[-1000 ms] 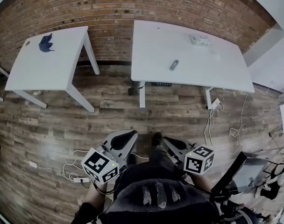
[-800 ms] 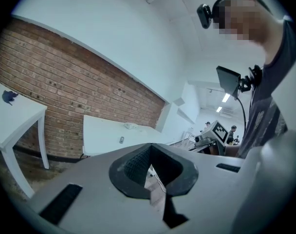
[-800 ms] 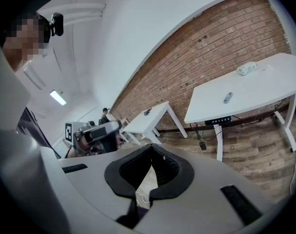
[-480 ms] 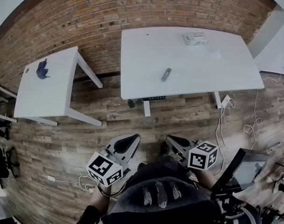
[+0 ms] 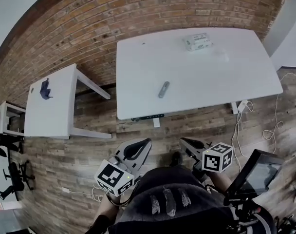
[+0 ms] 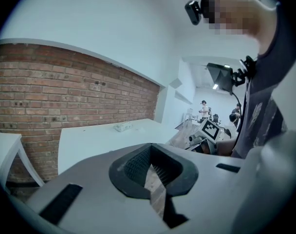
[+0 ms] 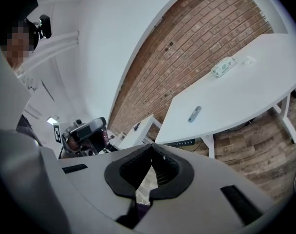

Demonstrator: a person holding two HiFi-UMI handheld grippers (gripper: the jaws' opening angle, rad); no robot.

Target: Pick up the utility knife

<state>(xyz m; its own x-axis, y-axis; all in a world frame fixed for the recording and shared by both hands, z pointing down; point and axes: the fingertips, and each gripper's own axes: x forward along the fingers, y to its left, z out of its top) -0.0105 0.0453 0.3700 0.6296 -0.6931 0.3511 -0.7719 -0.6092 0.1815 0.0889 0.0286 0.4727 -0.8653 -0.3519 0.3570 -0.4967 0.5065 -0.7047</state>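
The utility knife [image 5: 163,89] lies grey and slim on the large white table [image 5: 221,87], toward its near left part, well apart from both claws. At the table's far edge, right of the knife, sits a small white box [image 5: 196,41] with a greenish label; its print is too small to read.

The left gripper [image 5: 140,146] and the right gripper [image 5: 188,143] hang over the wooden plank floor [image 5: 55,155], near the person's body. The jaws of both are pressed together with nothing between them. Each carries a cube with black-and-white square markers.

To the left stands a smaller white table [image 5: 60,111] with a dark blue object [image 5: 46,89] on it. A brick wall [image 5: 89,28] runs behind both tables.
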